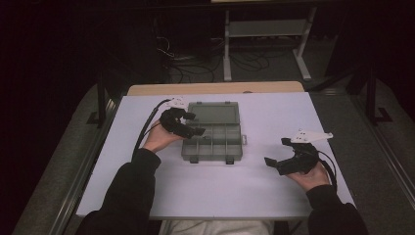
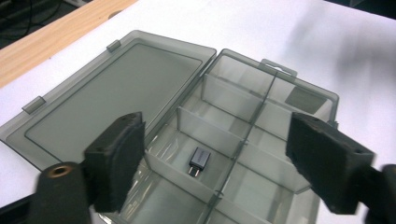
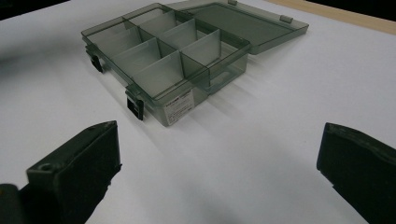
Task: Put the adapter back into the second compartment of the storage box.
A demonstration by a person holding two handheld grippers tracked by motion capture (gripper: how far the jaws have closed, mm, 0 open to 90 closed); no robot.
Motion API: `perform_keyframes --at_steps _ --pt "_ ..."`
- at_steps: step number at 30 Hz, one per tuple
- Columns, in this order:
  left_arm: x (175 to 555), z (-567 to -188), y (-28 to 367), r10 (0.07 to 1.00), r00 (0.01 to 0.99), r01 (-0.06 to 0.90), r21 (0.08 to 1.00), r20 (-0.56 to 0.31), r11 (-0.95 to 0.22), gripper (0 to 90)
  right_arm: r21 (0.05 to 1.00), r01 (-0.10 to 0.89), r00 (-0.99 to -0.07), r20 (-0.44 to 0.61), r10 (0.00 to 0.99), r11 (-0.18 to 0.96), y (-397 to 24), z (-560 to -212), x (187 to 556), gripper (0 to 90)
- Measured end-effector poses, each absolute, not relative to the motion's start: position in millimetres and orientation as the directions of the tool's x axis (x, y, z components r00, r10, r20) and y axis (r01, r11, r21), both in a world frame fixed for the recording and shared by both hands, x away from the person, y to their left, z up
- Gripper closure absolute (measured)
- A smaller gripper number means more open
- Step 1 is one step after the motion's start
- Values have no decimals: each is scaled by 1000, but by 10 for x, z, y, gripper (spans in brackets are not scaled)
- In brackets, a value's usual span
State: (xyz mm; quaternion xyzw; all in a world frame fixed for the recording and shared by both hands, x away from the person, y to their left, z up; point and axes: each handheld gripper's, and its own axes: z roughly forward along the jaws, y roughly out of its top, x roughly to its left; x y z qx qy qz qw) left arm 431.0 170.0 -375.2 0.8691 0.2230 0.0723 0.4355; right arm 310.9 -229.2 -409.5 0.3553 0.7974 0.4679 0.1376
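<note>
White table (image 1: 220, 191), adapter (image 2: 199, 160) in organizer (image 2: 261, 140).

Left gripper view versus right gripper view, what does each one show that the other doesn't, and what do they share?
Left gripper view alone: a small dark adapter lying in one compartment of the organizer box, below the open left hand-held gripper. Right gripper view alone: the box's front latches and a white label, seen past the open right hand-held gripper. Shared: the smoky clear box, its lid flat open, on the white table.
</note>
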Motion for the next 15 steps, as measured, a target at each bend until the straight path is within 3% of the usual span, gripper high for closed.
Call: perform_keyframes --at_steps 8,15 --pt "4184 -3678 1738 450 890 313 807 -65 -501 27 844 438 -709 113 696 310 -2291 -4096 3109 0" --pt "4077 -3654 1811 451 890 307 815 -63 -492 0 843 439 -709 113 697 311 -2291 -4100 3111 0"
